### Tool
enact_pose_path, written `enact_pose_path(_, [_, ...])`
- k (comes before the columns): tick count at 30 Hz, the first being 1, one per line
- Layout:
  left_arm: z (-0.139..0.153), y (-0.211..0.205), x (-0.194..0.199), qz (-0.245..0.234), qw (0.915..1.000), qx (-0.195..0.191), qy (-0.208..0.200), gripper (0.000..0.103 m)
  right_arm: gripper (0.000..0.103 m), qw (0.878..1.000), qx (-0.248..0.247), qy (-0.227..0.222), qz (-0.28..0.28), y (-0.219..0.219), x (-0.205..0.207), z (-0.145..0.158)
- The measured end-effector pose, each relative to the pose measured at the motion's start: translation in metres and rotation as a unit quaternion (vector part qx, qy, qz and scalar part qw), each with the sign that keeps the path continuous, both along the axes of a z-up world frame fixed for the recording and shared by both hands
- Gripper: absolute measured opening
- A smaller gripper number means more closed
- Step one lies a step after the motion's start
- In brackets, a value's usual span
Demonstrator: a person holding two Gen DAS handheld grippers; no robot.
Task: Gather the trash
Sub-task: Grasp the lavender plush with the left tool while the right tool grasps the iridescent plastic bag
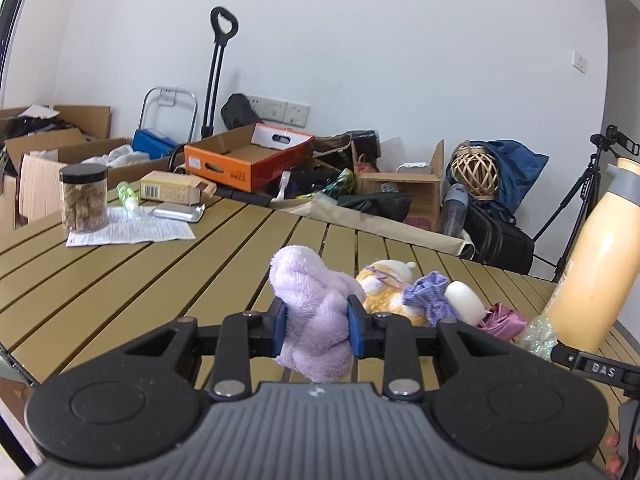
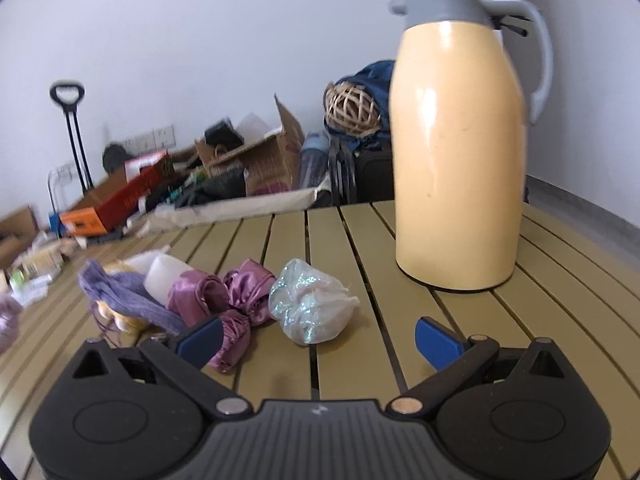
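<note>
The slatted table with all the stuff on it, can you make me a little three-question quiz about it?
1. True or false: the left hand-held gripper is shut on the fluffy lilac cloth.
2. The right hand-held gripper is: A open, B shut.
3. What tall thing stands upright on the slatted tan table, right of the shiny crumpled plastic bag?

Key: 1 true. 2 A. 3 the cream-yellow thermos jug with a grey collar.

Slatted olive-tan table (image 2: 352, 240). On it: cream thermos jug (image 2: 460, 152), upright at the right; crumpled glittery plastic bag (image 2: 310, 304), touching a pink satin cloth (image 2: 228, 300); knitted purple cloth (image 2: 120, 292); far left, lidded jar (image 1: 83, 196) standing on a printed leaflet (image 1: 132, 230).
</note>
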State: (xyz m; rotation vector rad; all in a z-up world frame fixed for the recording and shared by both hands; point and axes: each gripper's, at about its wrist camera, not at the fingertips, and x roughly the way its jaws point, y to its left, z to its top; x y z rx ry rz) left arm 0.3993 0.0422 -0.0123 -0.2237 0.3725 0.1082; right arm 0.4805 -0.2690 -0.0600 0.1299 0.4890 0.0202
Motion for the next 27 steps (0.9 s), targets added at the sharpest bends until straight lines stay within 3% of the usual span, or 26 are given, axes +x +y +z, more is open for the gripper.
enact_pose_path(8, [-0.006,0.004,0.009,0.002,0.9999,-0.005,0.016,0.030,0.093,0.998,-0.023,0.061,-0.011,0.010,0.050,-0.004])
enact_pose_path(14, [-0.008,0.006,0.012,0.006,0.9998,-0.004,0.018,0.030,0.081,0.997,-0.011,0.078,-0.025,0.008,0.073,-0.010])
enact_pose_path(16, [-0.008,0.006,0.012,0.006,0.9998,-0.005,0.018,0.030,0.074,0.996,-0.001,0.080,-0.025,0.005,0.077,-0.013])
enact_pose_path(18, [-0.008,0.007,0.012,0.007,0.9998,-0.006,0.018,0.030,0.059,0.996,0.013,0.081,-0.018,0.003,0.081,-0.015])
enact_pose_path(21, [-0.009,0.008,0.012,0.006,0.9998,-0.008,0.019,0.030,0.050,0.996,0.019,0.084,-0.013,0.003,0.081,-0.016])
enact_pose_path(27, [-0.010,0.007,0.013,0.005,0.9996,-0.012,0.024,0.030,0.043,0.997,0.036,0.073,-0.013,-0.001,0.071,-0.011])
